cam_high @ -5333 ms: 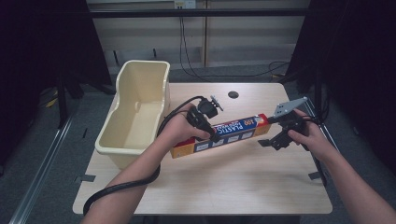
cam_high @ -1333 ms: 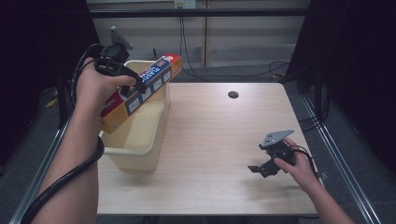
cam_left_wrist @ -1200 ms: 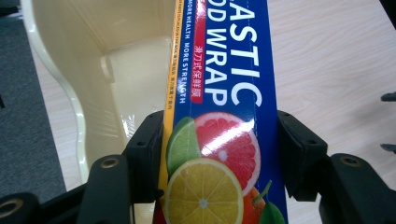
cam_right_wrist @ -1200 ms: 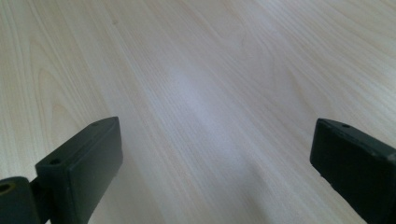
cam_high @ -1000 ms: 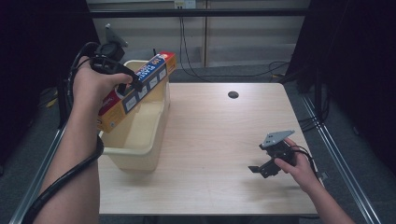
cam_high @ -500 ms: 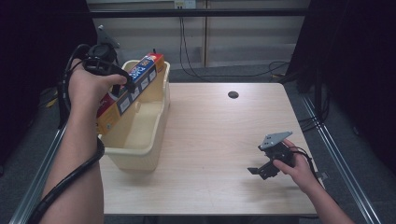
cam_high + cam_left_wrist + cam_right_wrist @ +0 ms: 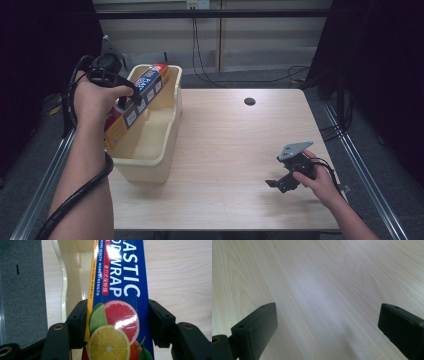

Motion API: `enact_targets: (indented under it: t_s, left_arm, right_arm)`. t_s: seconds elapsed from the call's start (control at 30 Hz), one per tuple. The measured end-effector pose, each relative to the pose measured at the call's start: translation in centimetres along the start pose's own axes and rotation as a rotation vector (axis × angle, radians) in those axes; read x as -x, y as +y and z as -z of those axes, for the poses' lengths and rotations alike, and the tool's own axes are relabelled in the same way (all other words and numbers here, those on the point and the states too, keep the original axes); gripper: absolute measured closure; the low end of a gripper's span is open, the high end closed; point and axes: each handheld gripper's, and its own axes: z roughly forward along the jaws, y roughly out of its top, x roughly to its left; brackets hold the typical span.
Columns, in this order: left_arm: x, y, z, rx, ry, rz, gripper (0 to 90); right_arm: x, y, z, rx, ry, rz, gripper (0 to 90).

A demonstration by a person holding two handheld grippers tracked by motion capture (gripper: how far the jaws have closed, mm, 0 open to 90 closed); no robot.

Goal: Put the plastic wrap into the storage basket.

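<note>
**Wrap box held over the bin**

Over the bin (image 7: 150,150), at the table's left side, the left gripper (image 7: 131,97) grasps the box (image 7: 136,107) of plastic wrap. Its two black jaws press on the long sides of the box, one on each. In the left gripper view the box (image 7: 117,315) runs straight away from the camera, its blue face printed with citrus slices and white lettering, and the jaws clamp it on both sides. From above, the box is tilted: its red far end sits highest, near the bin's far rim, and its yellow near end slopes down toward the person, inside the line of the bin's left wall. Whether that lower end touches the bin I cannot tell. A thick black cable loops from the left gripper down round the forearm.

Well apart from all this, near the table's (image 7: 225,140) right front part, the right gripper (image 7: 272,184) rests low over the wood with the hand behind it and a grey plate on top. Its jaws stand wide apart with bare table (image 7: 317,290) between them. A small dark hole (image 7: 249,101) marks the far side of the tabletop.
</note>
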Motion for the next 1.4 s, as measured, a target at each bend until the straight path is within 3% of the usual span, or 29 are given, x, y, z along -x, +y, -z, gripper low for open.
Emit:
enact_targets:
  t_s: [0.23,1.03,1.4]
  left_arm:
    - [-0.3,-0.5,-0.8,-0.021,0.007,0.021,41.3]
    - [-0.9,-1.5,-3.6,-0.070,-0.004,0.078,41.1]
    - [-1.2,-2.2,-4.9,-0.097,-0.017,0.108,41.1]
  right_arm:
    - [-0.1,-0.1,-0.4,-0.005,0.018,0.014,2.4]
    - [-0.2,-0.1,-0.4,-0.019,-0.001,0.022,2.3]
    - [-0.3,-0.1,-0.5,-0.023,0.012,0.029,2.4]
